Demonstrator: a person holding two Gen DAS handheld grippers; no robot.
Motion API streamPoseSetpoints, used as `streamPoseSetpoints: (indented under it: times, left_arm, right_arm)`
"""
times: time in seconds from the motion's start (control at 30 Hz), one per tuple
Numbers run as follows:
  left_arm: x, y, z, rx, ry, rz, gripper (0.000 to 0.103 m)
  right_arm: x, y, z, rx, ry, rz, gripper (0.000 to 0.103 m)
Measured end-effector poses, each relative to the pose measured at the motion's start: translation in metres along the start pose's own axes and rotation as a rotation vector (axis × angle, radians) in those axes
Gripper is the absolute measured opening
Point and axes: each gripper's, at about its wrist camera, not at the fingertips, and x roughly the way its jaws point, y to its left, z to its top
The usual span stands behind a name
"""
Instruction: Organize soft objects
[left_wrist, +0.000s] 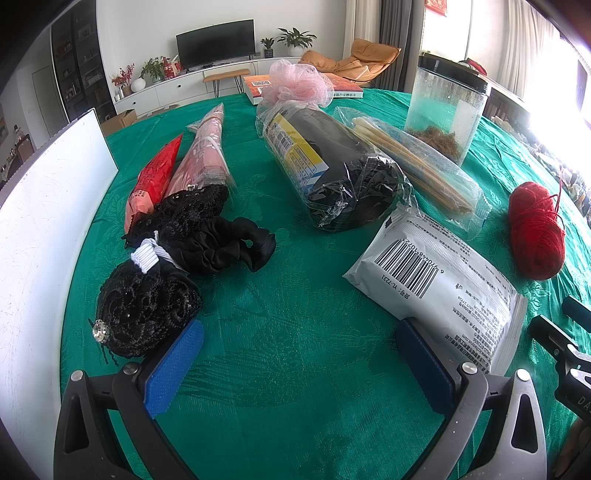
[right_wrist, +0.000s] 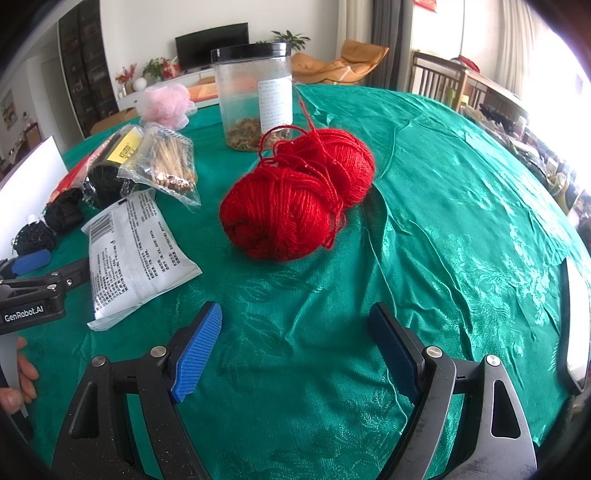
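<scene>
Home living room, wall television (left_wrist: 215, 42), tan lounge chair (left_wrist: 354, 61), potted plants (left_wrist: 295, 38), green-clothed table (right_wrist: 424, 206)

glossy green tablecloth (right_wrist: 443, 192), fuzzy red yarn (right_wrist: 291, 199)

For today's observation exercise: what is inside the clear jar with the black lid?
The clear jar holds a shallow layer of brownish dried bits at the bottom; above that it looks empty. The white label hides part of the inside.

on the tablecloth (left_wrist: 295, 332), the lace hair net (left_wrist: 144, 314) lies at the left with the scrunchie (left_wrist: 229, 243) behind it. the barcode packet (left_wrist: 439, 280) lies right, the yarn ball (left_wrist: 535, 229) further right, and the jar (left_wrist: 443, 110) behind.
</scene>
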Motion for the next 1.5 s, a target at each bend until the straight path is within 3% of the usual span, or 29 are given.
streamPoseSetpoints:
  times: [0.43, 1.5]
  left_arm:
    - [-0.020, -0.002, -0.029, 0.010, 0.016, -0.004, 0.103]
    - [-0.021, 0.000, -0.030, 0.016, 0.012, -0.011, 0.103]
  right_arm:
    - [0.000, 0.000, 0.000, 0.001, 0.000, -0.002, 0.085]
    - [0.000, -0.001, 0.000, 0.004, 0.003, -0.010, 0.085]
